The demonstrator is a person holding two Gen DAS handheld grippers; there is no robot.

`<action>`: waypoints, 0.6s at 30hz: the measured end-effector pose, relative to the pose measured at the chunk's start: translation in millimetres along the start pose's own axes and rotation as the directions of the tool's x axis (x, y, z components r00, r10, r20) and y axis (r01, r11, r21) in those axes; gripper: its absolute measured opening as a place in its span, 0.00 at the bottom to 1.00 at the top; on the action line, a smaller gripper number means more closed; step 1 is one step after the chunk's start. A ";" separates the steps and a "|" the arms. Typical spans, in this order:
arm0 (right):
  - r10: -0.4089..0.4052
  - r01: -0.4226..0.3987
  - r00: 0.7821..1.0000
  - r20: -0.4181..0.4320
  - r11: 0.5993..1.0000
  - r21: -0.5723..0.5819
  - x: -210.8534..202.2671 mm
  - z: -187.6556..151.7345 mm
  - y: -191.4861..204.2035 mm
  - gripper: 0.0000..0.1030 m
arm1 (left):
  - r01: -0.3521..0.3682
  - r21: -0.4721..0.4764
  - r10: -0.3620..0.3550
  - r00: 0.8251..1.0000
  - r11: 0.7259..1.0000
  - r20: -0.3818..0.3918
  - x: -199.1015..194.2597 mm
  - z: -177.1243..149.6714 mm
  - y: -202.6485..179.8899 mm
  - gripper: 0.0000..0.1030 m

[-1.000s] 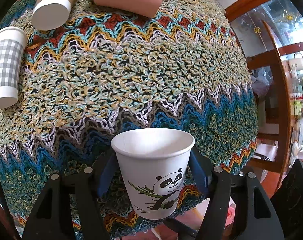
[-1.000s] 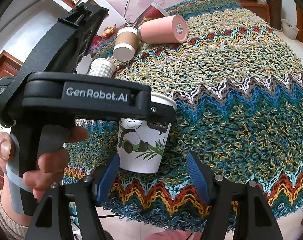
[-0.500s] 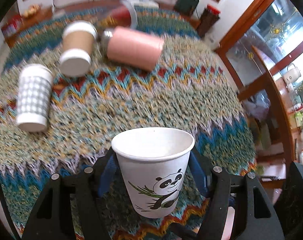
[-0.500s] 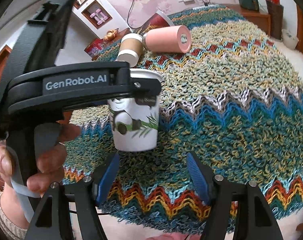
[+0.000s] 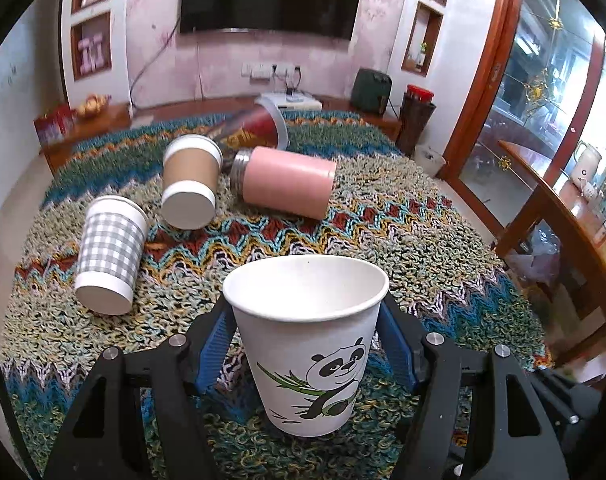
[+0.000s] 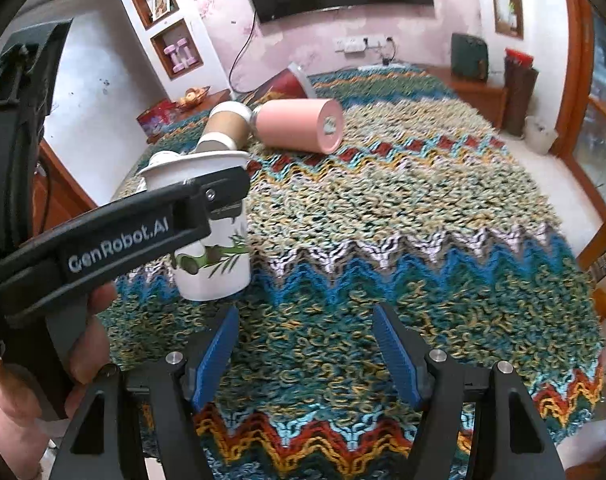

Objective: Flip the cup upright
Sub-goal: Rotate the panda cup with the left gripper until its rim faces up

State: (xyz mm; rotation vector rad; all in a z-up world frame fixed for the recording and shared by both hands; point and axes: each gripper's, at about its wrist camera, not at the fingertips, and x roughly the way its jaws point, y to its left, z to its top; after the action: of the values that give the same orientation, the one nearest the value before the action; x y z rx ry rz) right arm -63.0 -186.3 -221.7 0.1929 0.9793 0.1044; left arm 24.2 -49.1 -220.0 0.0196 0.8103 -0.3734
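Note:
A white paper cup with a panda print (image 5: 307,344) stands upright, mouth up, between the blue pads of my left gripper (image 5: 305,340), which is shut on its sides. Its base is at the zigzag woven cloth (image 5: 423,248); I cannot tell if it touches. In the right wrist view the same cup (image 6: 213,240) shows at the left, held by the left gripper (image 6: 207,200). My right gripper (image 6: 305,344) is open and empty, low over the cloth to the right of the cup.
Lying on their sides at the far end of the cloth are a grey checked cup (image 5: 111,256), a brown sleeved cup (image 5: 189,186), a pink tumbler (image 5: 287,186) and a red container (image 5: 259,126). A wooden chair (image 5: 563,216) stands at the right.
The left gripper has tilted up and level with the cup in it, so the view now takes in the far cups and the room. The right gripper has barely moved.

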 end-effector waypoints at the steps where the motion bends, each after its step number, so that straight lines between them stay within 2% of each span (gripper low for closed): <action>1: -0.008 0.008 1.000 0.002 1.000 -0.002 -1.4 -1.6 -0.6 0.68 | -0.006 0.004 0.006 1.000 1.000 0.005 -0.5 -1.9 -0.1 0.68; 12: -0.041 0.041 0.999 0.004 0.999 0.027 -5.1 -21.0 -6.5 0.68 | -0.024 -0.008 0.024 0.999 1.000 0.043 -0.5 -35.3 6.2 0.68; 18: -0.040 0.040 0.999 0.001 0.999 0.033 -5.9 -32.1 -6.6 0.68 | -0.054 0.024 0.051 0.991 0.998 0.121 -5.4 -46.1 0.1 0.68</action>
State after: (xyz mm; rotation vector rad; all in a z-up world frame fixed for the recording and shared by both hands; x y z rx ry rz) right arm -93.0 -190.0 -235.7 0.2041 0.9835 0.0515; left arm -11.7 -39.9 -248.2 0.0435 0.6846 -0.3327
